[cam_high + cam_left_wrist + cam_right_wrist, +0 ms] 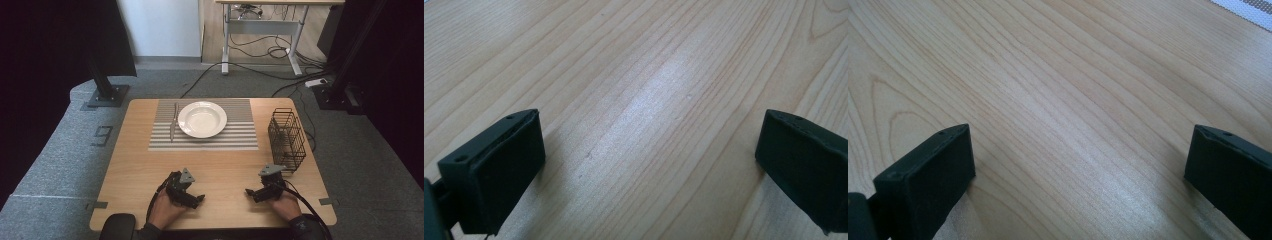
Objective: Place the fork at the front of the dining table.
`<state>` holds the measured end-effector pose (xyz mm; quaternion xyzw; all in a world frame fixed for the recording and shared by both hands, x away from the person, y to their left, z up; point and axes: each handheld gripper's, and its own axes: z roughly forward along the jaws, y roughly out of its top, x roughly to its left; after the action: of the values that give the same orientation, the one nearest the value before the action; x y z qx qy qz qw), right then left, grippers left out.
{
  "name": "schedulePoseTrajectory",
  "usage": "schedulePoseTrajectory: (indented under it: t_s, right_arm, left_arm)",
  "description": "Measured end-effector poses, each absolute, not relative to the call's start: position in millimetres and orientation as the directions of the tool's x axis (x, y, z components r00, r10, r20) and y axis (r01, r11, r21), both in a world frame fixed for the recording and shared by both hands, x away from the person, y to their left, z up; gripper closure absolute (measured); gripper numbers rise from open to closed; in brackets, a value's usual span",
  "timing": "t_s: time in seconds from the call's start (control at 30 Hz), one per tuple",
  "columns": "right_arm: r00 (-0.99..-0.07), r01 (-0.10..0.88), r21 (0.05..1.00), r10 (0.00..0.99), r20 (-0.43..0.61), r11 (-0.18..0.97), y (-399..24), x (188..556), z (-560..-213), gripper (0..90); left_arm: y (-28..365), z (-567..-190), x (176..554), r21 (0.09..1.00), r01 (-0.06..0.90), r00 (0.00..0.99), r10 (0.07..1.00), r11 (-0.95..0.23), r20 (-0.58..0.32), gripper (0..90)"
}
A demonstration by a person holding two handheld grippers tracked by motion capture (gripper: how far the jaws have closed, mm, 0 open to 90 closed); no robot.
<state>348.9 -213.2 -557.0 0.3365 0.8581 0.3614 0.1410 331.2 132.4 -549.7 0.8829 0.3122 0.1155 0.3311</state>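
Wooden table (220, 165) bears both tools, left (192, 200) and right (252, 194), jaws spread

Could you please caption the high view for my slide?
Both open grippers rest on the table before plate, knife and wire basket.

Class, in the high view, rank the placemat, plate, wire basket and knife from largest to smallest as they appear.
1. Placemat, by far the widest.
2. Plate and wire basket: similar apparent extent; the basket stands upright and nearer the camera, so no firm ranking.
3. Knife, long but very thin, smallest.
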Motion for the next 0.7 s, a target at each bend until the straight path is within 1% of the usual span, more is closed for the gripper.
schedulePoseTrajectory:
  t_s: [0.6, 0.7]
  right_arm:
    - [-0.727, 0.482, 0.716, 0.687, 0.003, 0.506, -213.3, 344.4, -557.1, 0.0]
    - [-0.726, 0.483, 0.715, 0.688, 0.004, 0.505, -213.2, 344.3, -557.0, 0.0]
  left_arm:
    - [130.9, -549.6, 335.5, 0.661, 0.463, 0.789, 0.614, -0.591, -0.003, 0.1]
    - [130.3, -549.0, 336.1, 0.663, 0.464, 0.788, 0.616, -0.588, -0.005, 1.9]
